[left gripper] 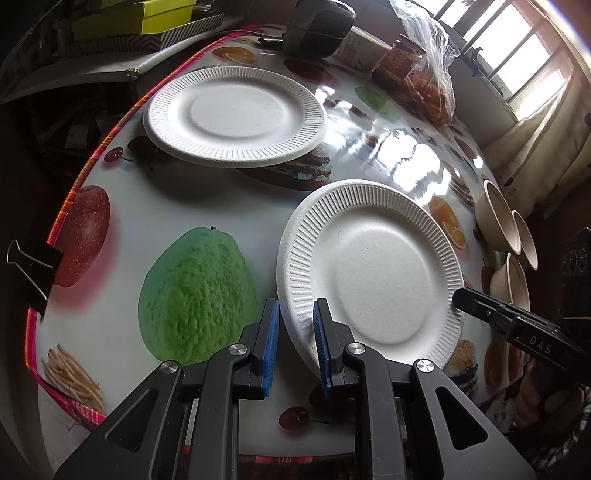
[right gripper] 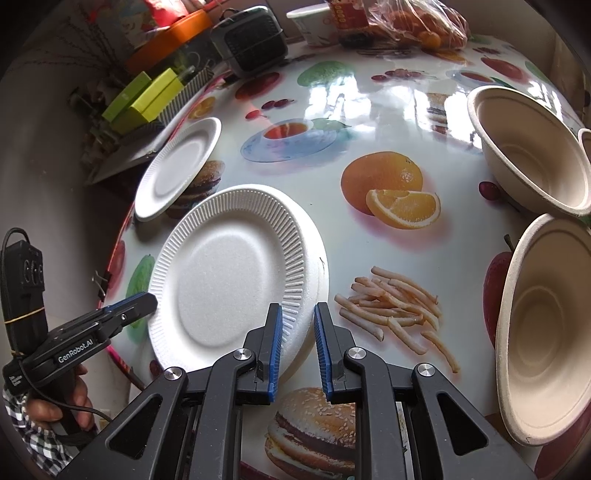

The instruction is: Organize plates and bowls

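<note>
A white foam plate (left gripper: 373,273) lies on the fruit-print table; in the right wrist view it (right gripper: 229,280) rests on a second plate under it. My left gripper (left gripper: 295,325) is open, its jaws on either side of the plate's near-left rim. My right gripper (right gripper: 298,325) is open, its jaws on either side of the stack's opposite rim; its tip shows in the left wrist view (left gripper: 461,295). Another white plate (left gripper: 232,114) lies farther back, also in the right wrist view (right gripper: 177,170). Three beige bowls (right gripper: 532,147) (right gripper: 546,325) stand at the right.
A binder clip (left gripper: 29,273) clamps the tablecloth at the left table edge. A small black heater (right gripper: 251,37), a paper cup (right gripper: 314,22) and a plastic bag of oranges (right gripper: 417,26) stand at the back. Yellow boxes (right gripper: 147,99) sit on a shelf beyond the table.
</note>
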